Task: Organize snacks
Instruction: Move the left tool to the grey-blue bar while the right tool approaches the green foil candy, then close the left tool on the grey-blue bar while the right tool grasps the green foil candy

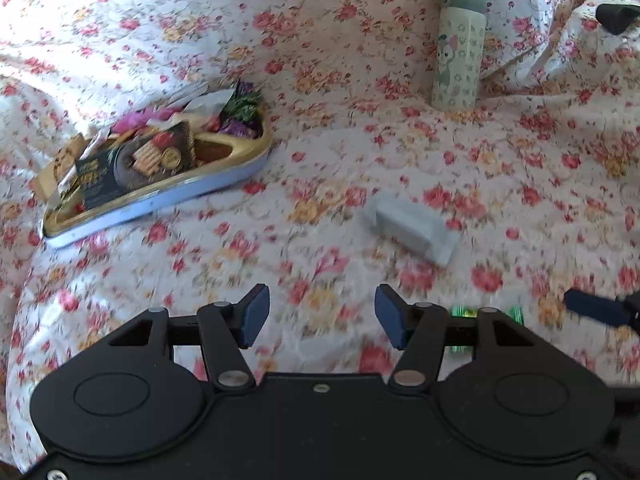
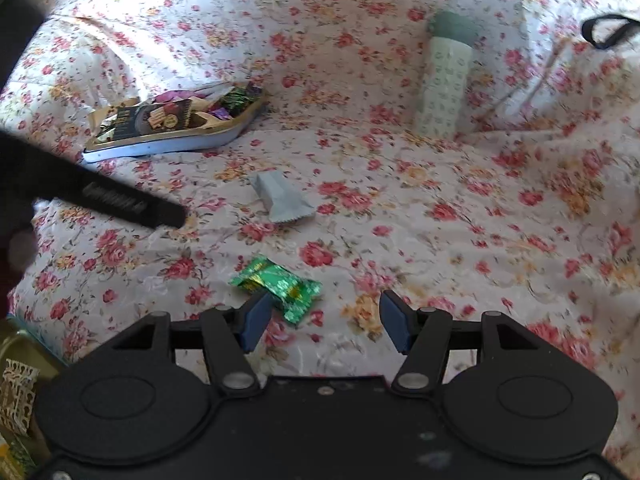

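Gaping over floral cloth: both tools, crinkly green foil candy nearby.

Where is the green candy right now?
The green candy lies loose on the flowered cloth, just ahead of the right gripper by its left finger, nearer than the grey packet.

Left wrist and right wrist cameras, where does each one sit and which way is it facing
Left wrist: rides on the left gripper, tilted down at the floral cloth and grey packet; own open jaws show, plus a right finger.
Right wrist: rides on the right gripper, tilted down at the green candy; own open jaws show, plus a left finger.
Shared: snack tray, grey packet, bottle, cloth.
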